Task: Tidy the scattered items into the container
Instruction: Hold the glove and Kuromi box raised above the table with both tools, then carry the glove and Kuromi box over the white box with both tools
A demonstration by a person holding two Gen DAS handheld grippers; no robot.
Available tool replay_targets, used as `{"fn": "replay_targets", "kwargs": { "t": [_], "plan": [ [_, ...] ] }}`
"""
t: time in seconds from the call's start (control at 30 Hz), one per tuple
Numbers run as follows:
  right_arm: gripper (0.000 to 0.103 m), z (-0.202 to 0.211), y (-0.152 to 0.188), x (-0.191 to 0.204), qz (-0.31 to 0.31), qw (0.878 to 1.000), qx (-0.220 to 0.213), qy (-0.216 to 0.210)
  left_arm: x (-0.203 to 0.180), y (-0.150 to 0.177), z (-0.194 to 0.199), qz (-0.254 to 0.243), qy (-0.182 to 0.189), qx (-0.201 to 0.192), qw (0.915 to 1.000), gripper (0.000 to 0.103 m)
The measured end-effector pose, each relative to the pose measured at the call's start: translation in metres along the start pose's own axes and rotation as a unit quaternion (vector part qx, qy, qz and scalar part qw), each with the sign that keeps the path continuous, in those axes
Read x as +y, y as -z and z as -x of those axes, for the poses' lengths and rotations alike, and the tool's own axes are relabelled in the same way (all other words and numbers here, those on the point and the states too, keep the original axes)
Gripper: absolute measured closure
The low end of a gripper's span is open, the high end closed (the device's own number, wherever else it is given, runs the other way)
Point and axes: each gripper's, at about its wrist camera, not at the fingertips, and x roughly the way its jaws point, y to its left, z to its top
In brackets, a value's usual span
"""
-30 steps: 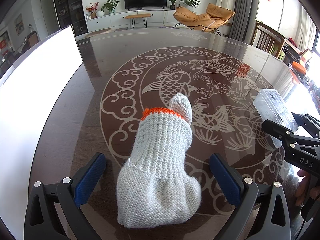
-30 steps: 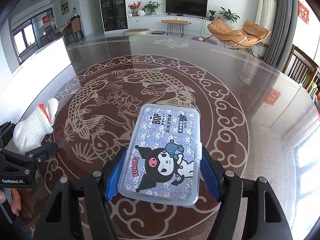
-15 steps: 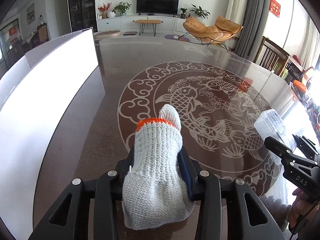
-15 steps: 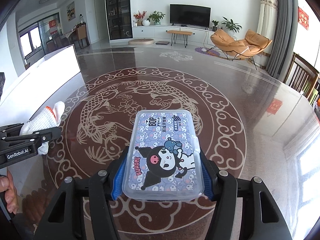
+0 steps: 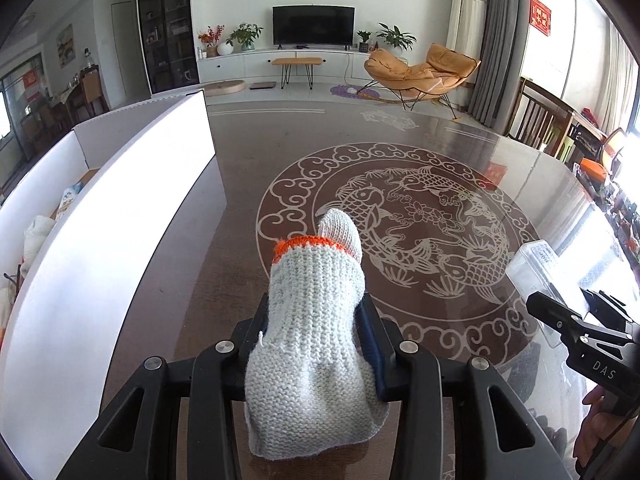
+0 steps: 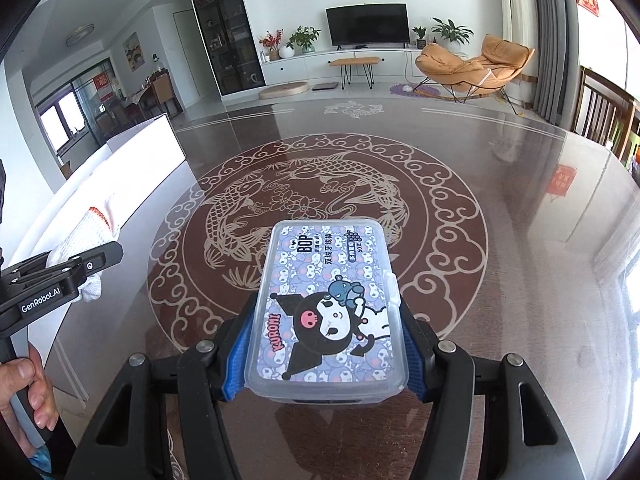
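Note:
My left gripper [image 5: 314, 344] is shut on a white knitted glove [image 5: 312, 332] with an orange cuff band and holds it above the dark table. The glove also shows in the right wrist view [image 6: 90, 236]. My right gripper [image 6: 326, 344] is shut on a clear plastic floss-pick box [image 6: 328, 308] with a cartoon lid, lifted off the table; the box also shows in the left wrist view [image 5: 540, 272]. The white open container [image 5: 120, 216] stands to the left; inside it several items are partly visible.
The glass-topped table [image 6: 500, 240] carries a round koi pattern. The container's long white wall [image 6: 48, 216] runs along the left side. Wooden chairs [image 5: 540, 116] stand at the table's far right edge. The left gripper's body [image 6: 56, 280] shows at the right wrist view's left.
My left gripper has closed on the glove and lifted it, and the container's inside has come into view. My right gripper has raised the box off the table.

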Motion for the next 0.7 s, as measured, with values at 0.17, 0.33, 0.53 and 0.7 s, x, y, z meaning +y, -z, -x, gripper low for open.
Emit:
{"fn": "replay_targets", "kwargs": {
  "t": [0.17, 0.33, 0.53, 0.7],
  "plan": [
    [0.042, 0.003, 0.008, 0.001, -0.014, 1.0, 0.01, -0.012, 0.003, 0.009, 0.001, 0.012, 0.022, 0.011, 0.9996, 0.063],
    [0.042, -0.003, 0.011, 0.03, 0.007, 0.999, 0.025, -0.037, 0.008, 0.016, 0.005, 0.037, 0.065, 0.033, 0.9967, 0.063],
    [0.042, 0.012, -0.03, 0.095, 0.046, 0.994, 0.002, -0.103, 0.062, -0.01, 0.071, 0.072, 0.079, -0.02, 0.994, 0.063],
    [0.042, 0.024, -0.098, 0.198, 0.107, 0.977, -0.046, -0.18, 0.166, -0.043, 0.116, 0.107, 0.001, -0.061, 0.9924, 0.063]
  ]
}}
